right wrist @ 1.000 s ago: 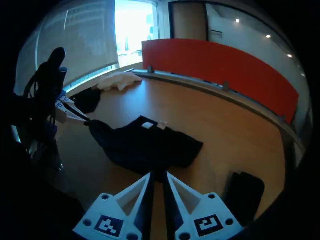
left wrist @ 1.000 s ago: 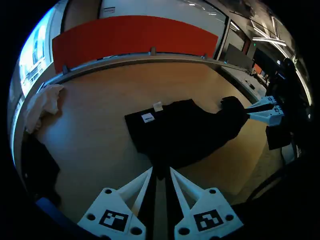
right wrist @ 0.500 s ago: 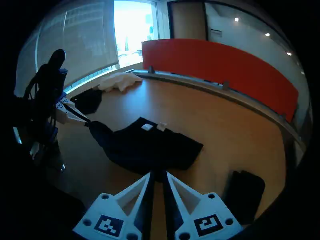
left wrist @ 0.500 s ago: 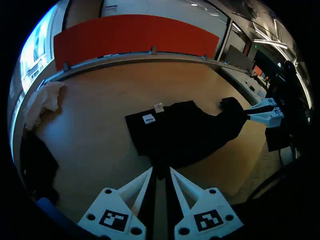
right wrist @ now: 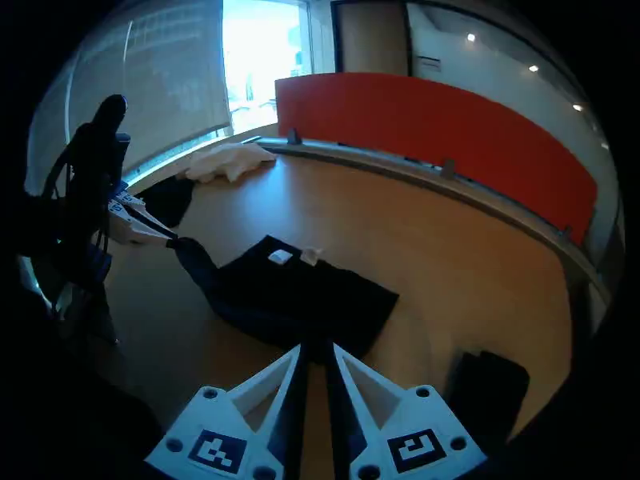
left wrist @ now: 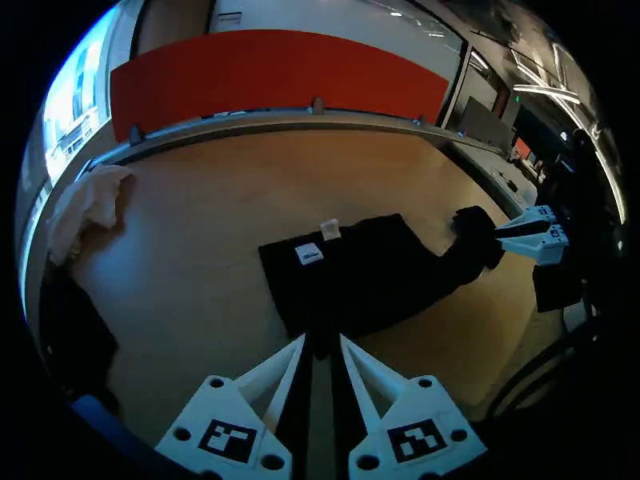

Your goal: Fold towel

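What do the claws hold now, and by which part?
The dark towel: the left claw and the right claw each pinch one end of its near edge.

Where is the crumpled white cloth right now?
In the left gripper view the white cloth lies at the table's far left edge, by the window, well away from the black towel in the middle.

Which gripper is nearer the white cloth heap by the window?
Left. The left gripper pinches the end of the black towel nearest the white cloth heap; the right gripper pinches the other end, the towel's whole length farther off.
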Demonstrator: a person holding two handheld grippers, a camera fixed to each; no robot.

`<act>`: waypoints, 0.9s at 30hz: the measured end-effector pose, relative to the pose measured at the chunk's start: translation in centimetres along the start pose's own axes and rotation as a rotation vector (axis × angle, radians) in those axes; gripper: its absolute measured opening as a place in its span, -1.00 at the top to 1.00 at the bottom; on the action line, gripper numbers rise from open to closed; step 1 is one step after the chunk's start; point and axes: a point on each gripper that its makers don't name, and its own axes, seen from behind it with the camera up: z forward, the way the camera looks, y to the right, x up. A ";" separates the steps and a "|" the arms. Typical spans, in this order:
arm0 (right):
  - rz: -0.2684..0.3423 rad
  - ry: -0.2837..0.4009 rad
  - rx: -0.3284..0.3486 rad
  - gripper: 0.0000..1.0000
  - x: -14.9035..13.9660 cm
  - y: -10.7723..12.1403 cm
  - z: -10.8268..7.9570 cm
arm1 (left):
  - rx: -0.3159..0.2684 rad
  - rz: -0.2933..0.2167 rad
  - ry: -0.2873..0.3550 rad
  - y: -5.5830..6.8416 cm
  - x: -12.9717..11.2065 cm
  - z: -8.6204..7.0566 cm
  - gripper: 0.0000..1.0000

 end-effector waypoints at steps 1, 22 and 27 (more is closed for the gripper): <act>0.001 -0.001 -0.002 0.72 0.1 0.2 0.3 | 0.002 0.000 0.001 -0.2 0.1 0.3 0.72; 0.030 -0.030 -0.053 0.72 0.6 3.8 5.1 | 0.028 -0.001 -0.002 -2.6 2.2 5.4 0.72; 0.032 -0.040 -0.056 0.72 0.4 4.3 5.7 | 0.027 -0.001 -0.007 -2.9 2.4 6.2 0.72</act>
